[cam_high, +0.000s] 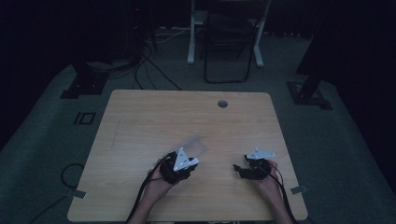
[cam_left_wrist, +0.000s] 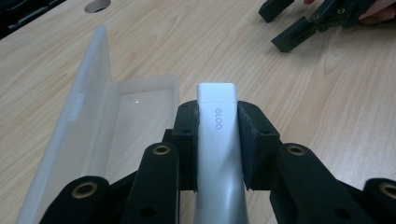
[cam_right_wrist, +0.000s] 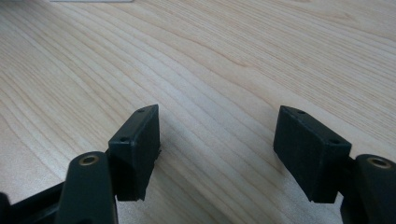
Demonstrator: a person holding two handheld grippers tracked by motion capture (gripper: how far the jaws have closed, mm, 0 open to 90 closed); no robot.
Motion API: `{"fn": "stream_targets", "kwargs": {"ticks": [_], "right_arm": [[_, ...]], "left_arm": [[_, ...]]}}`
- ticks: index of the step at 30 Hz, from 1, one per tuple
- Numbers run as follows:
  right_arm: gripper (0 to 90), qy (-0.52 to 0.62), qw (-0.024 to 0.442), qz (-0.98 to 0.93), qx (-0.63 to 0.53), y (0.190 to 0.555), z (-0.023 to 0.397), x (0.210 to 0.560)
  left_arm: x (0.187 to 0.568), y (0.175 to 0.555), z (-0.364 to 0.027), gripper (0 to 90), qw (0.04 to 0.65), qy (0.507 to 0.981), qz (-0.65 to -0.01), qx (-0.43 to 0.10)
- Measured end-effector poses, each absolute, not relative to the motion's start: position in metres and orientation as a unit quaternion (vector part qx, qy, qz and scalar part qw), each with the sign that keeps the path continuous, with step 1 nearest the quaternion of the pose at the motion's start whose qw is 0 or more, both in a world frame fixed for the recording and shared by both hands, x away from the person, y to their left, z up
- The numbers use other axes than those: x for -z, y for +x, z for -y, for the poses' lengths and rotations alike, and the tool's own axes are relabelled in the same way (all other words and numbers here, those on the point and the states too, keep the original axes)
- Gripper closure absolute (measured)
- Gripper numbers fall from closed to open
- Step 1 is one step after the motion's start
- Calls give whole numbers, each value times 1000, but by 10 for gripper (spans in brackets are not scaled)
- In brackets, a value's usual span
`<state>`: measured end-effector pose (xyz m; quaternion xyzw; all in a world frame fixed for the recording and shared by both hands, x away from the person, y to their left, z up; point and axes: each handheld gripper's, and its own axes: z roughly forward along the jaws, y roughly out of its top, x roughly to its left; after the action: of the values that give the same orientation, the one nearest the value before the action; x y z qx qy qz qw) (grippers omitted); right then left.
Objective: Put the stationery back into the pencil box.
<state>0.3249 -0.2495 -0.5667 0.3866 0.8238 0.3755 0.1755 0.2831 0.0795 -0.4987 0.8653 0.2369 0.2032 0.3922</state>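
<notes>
A white glue stick [cam_left_wrist: 218, 140] marked GLOO is clamped between the black jaws of my left gripper [cam_left_wrist: 217, 121], which is shut on it. Just left of it lies a clear plastic case [cam_left_wrist: 100, 116], open, its lid standing up along the left side. In the high view the left gripper [cam_high: 180, 163] sits at the near middle of the wooden table [cam_high: 154, 116], with the clear case [cam_high: 198, 144] just beyond it. My right gripper [cam_right_wrist: 217, 140] is open over bare wood with nothing between its jaws. It appears in the high view [cam_high: 240, 169] at the near right, and far off in the left gripper view [cam_left_wrist: 299, 23].
A round cable hole [cam_high: 222, 103] sits near the table's far edge. Beyond the table stand a dark folding chair [cam_high: 229, 42] and white desk legs [cam_high: 191, 32]. Cables lie on the floor at the left [cam_high: 70, 175]. The room is dim.
</notes>
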Motion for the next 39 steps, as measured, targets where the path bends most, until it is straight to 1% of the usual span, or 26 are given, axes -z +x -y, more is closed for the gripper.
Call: {"fn": "stream_targets", "kwargs": {"ticks": [18, 39], "right_arm": [[315, 386, 176, -824, -376, 325, 250, 567], [315, 387, 176, -824, -376, 325, 250, 567]], "left_arm": [[501, 291, -82, 712, 385, 860, -244, -229], [506, 301, -85, 712, 386, 854, -249, -246]]}}
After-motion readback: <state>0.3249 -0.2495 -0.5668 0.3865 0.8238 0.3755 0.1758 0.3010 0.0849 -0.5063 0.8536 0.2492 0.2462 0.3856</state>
